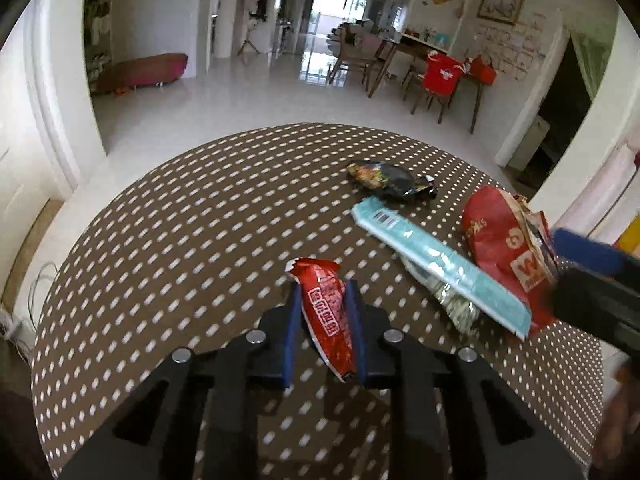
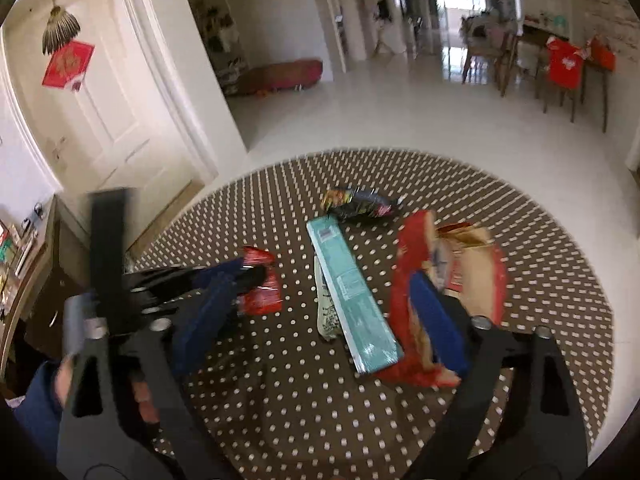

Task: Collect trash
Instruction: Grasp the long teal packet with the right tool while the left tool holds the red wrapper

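Note:
A round brown table with white dots (image 1: 160,260) carries several pieces of trash. My left gripper (image 1: 324,292) is shut on a red snack wrapper (image 1: 328,316), its blue pads pressing both sides; the right wrist view shows this left gripper (image 2: 256,280) on the red wrapper (image 2: 264,300). My right gripper (image 2: 326,276) stands open and wide over a long teal packet (image 2: 352,296) and a crumpled white wrapper (image 2: 326,316). Its right finger lies on a red paper bag (image 2: 412,248). A black wrapper (image 2: 360,204) lies farther back.
The table edge curves close behind the trash, with white tiled floor (image 1: 240,96) beyond. A dining table and chairs with red bags (image 1: 440,72) stand far back right. A white door (image 2: 100,100) is to the left. A hand in a blue sleeve (image 2: 48,392) holds the left gripper.

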`<action>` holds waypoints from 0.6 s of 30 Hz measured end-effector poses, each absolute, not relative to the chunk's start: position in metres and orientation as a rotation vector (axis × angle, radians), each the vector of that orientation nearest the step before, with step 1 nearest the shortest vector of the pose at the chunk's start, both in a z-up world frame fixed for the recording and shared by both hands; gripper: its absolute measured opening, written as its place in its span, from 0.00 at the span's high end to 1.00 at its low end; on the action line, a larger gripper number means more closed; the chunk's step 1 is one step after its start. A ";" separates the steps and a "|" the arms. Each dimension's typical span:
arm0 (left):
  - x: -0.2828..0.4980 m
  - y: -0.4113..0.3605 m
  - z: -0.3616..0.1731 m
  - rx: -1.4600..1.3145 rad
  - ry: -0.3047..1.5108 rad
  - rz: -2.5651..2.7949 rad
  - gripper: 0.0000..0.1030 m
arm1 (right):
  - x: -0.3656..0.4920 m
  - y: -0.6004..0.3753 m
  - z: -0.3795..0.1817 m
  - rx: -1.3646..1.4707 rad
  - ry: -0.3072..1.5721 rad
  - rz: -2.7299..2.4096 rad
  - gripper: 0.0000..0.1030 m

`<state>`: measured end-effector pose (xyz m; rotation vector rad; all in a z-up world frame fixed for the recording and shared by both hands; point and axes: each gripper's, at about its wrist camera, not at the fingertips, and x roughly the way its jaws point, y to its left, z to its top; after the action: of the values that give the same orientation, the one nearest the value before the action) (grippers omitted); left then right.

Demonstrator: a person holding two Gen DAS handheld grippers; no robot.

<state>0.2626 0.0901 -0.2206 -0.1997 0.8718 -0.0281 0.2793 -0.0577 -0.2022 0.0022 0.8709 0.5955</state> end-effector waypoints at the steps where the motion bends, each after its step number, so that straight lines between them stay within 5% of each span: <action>1: 0.256 0.094 -0.221 -0.209 0.871 -0.026 0.79 | 0.283 -0.054 -0.209 0.000 0.890 0.589 0.29; 6: 0.229 0.103 -0.218 -0.244 0.855 -0.020 0.80 | 0.291 -0.033 -0.231 -0.105 0.909 0.528 0.40; 9: 0.218 0.102 -0.216 -0.249 0.851 -0.031 0.80 | 0.296 -0.028 -0.232 -0.157 0.905 0.478 0.68; 18: 0.207 0.092 -0.214 -0.267 0.838 -0.051 0.80 | 0.286 -0.023 -0.229 -0.195 0.889 0.567 0.69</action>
<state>0.2068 0.0920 -0.2140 -0.2673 0.8382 -0.0510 0.2859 -0.0226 -0.2293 -0.1951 0.8893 0.5665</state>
